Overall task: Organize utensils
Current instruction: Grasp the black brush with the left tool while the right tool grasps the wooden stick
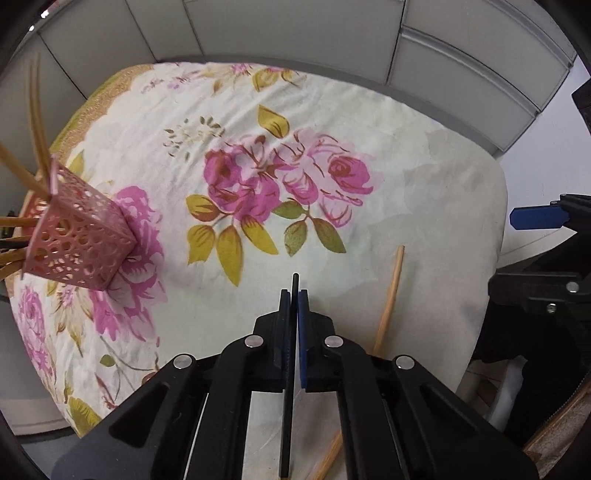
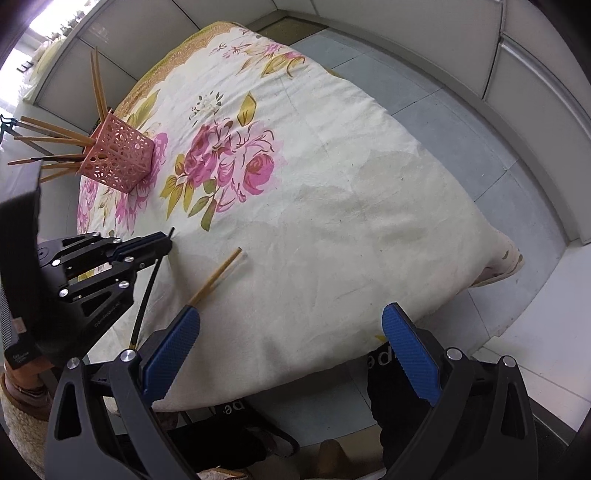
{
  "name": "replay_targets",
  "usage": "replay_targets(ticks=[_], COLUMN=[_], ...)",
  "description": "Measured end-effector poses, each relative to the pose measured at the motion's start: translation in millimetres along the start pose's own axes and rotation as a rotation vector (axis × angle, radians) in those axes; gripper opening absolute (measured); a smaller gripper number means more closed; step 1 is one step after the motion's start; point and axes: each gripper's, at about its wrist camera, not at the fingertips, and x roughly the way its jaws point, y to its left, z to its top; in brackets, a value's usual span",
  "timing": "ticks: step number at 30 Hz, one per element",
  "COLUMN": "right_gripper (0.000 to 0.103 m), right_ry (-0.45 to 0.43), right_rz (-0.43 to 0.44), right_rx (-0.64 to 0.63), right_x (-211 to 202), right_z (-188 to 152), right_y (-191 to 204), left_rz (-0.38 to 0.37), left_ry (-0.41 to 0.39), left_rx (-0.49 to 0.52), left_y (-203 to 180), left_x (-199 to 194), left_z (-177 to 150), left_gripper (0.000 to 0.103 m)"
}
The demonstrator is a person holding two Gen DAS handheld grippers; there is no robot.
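A pink perforated holder [image 1: 79,242] [image 2: 120,160] with several wooden chopsticks [image 2: 51,142] stands at the left of the flowered tablecloth. My left gripper [image 1: 294,295] [image 2: 168,242] is shut on a black chopstick [image 1: 291,369] [image 2: 147,291], which runs between the pads and pokes out past the tips. A wooden chopstick [image 1: 388,301] [image 2: 218,275] lies on the cloth just right of it. My right gripper [image 2: 291,321] stands open over the near edge of the table, nothing between its blue pads [image 2: 173,343]. Its blue pad [image 1: 535,218] shows at the right edge of the left wrist view.
The round table's flowered cloth [image 1: 332,122] [image 2: 351,184] hangs over the edges. Grey partition walls [image 1: 295,33] ring the far side. Grey floor tiles [image 2: 461,122] lie to the right. Dark shoes and legs of a person [image 2: 399,398] are below the near table edge.
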Motion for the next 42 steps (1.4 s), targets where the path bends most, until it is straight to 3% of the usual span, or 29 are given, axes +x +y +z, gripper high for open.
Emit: replay_targets(ticks=[8,12,23,31,35,42], right_gripper=[0.096,0.096,0.096,0.091,0.074,0.055], right_ry=[0.023,0.041,0.056,0.121,0.168,0.235], right_rz=[0.005,0.013,0.006,0.05,0.056,-0.004], right_rx=[-0.025,-0.022,0.006,0.125,0.203,0.279], right_x=[6,8,10,18,24,41], right_z=[-1,-2,-1,6,10,22], right_y=[20,26,38,30,28,35], left_rz=[0.133,0.186,0.265,0.299,0.325,0.34], left_ry=[-0.154,-0.2,-0.294,-0.366,-0.408,-0.48], left_rx=[-0.11,-0.156,-0.292,-0.395,-0.451,-0.493], left_y=[14,23,44,57,64,74], left_x=[-69,-84,-121,-142,-154,-178], left_z=[-20,-27,-59,-77,-89,-102], left_gripper=[0.003,0.003,0.003,0.003,0.003,0.003])
